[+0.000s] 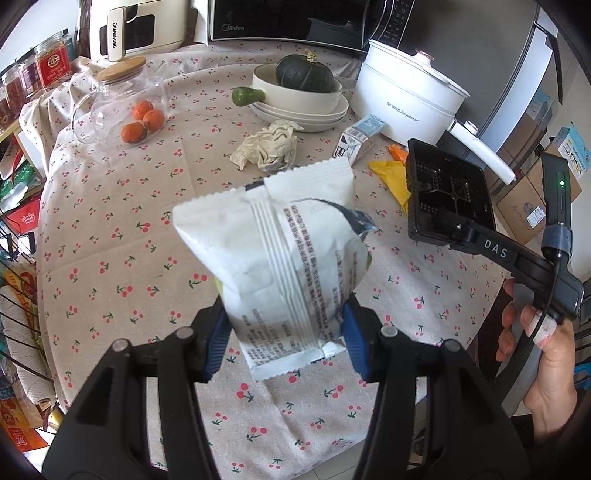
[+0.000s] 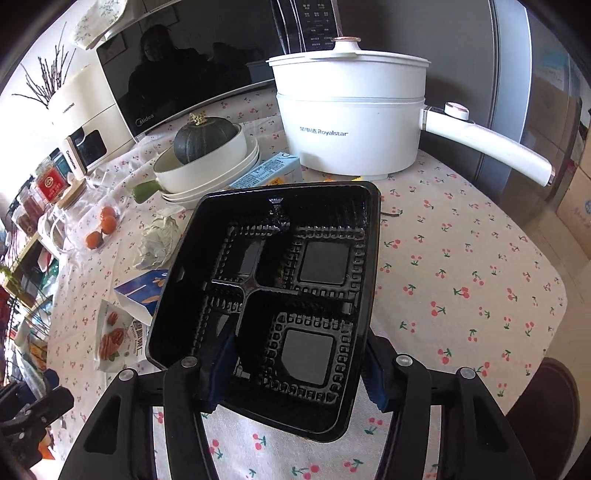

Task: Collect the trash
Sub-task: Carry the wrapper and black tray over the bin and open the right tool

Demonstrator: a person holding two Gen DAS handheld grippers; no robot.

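We hold the white snack bag (image 1: 280, 258) clamped in our left gripper (image 1: 286, 332) above the bench (image 1: 110, 229); our right gripper (image 2: 299, 369) clasps the black tray (image 2: 273, 295), lifted clear in front of the white cooker (image 2: 351, 122), both seemingly ready to bin.

A round tabletop (image 1: 110, 258) under a cherry-print cloth fills the scene in soft daylight. A black Midea microwave (image 1: 288, 18) stands at its far edge, with a grey refrigerator (image 2: 517, 92) to the right. A wire rack (image 1: 14, 295) stands left, and cardboard boxes (image 1: 524, 206) sit on the floor right.
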